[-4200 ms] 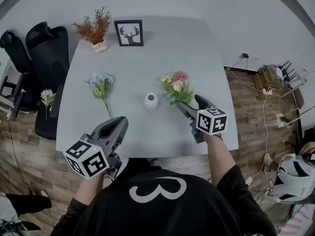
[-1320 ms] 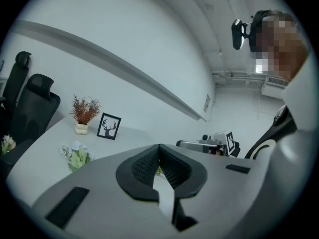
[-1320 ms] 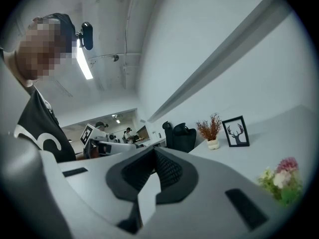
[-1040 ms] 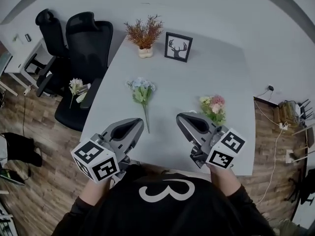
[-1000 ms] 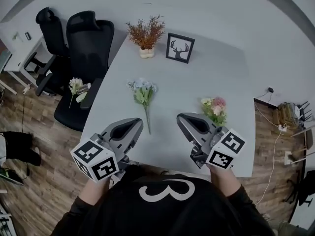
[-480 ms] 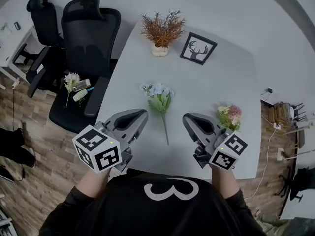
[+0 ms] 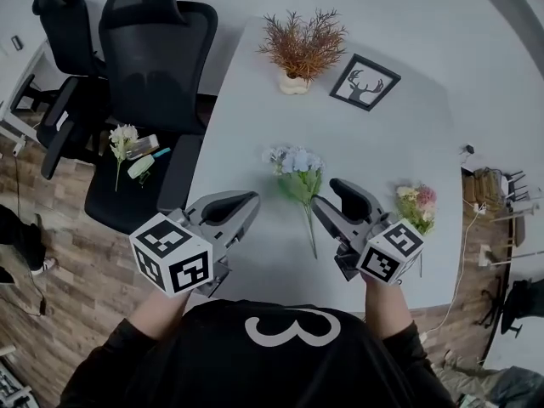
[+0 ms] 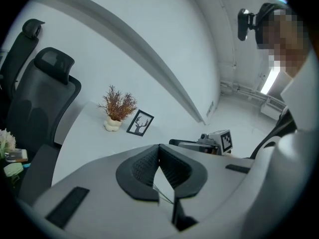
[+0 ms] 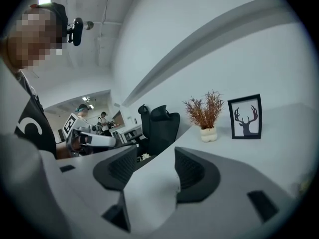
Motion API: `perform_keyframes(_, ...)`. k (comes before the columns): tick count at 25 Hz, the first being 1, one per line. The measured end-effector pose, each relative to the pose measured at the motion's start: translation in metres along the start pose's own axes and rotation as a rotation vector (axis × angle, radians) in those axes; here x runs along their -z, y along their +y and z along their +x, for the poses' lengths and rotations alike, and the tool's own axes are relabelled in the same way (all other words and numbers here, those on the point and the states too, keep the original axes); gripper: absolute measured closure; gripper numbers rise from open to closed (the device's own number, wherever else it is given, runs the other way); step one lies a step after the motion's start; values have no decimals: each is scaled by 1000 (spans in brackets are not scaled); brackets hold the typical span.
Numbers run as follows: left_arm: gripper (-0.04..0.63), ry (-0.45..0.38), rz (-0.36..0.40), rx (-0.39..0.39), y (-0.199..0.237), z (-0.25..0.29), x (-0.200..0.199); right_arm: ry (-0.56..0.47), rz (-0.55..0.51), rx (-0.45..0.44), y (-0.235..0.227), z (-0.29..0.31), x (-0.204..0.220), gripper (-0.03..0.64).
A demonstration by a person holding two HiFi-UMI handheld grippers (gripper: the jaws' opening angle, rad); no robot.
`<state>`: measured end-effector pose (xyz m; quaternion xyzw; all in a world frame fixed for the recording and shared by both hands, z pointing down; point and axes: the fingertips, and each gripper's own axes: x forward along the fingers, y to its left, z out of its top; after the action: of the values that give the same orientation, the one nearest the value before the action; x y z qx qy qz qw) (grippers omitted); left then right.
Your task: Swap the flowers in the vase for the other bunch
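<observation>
Table (image 7: 255, 126): pale grey, filling the middle of the head view, with bare top between the things on it
Blue bunch (image 7: 297, 167): lies flat at the centre of the frame; blooms point to the upper edge, thin stem runs down and slightly right, between the two grippers
Pink bunch (image 7: 416, 204): lies at the right edge of the table, centre right of the frame, well apart from the blue bunch
Left gripper (image 7: 246, 202): lower left of centre, over the table's near left edge; its own view shows the jaws clenched tip to tip; I make out no flower between them
Right gripper (image 7: 331, 196): lower right of centre, just right of the blue bunch's stem; whether it touches the stem cannot be told; jaws released, having just been opening; only bare table top shows in the gap
Dried plant (image 7: 302, 45): rust-brown sprigs in a small white pot, top centre, at the far end of the table
Framed deer picture (image 7: 365, 82): stands just right of the dried plant
Office chairs (image 7: 149, 66): two black ones, upper left, beside the table
White flower (image 7: 121, 134): on the nearer chair's seat, at far left
</observation>
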<state>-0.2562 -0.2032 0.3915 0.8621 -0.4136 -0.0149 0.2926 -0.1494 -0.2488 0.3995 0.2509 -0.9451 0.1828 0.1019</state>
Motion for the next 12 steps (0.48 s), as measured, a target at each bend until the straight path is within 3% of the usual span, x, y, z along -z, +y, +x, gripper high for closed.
perform_keyframes(9,584,-5,-57,-19,39,-9,5,211,-64,188,-52,51,47,213)
perform_keyframes(12,584,-14,-79,-31,49,-11,6,286,-66,221,-69,63,66,202)
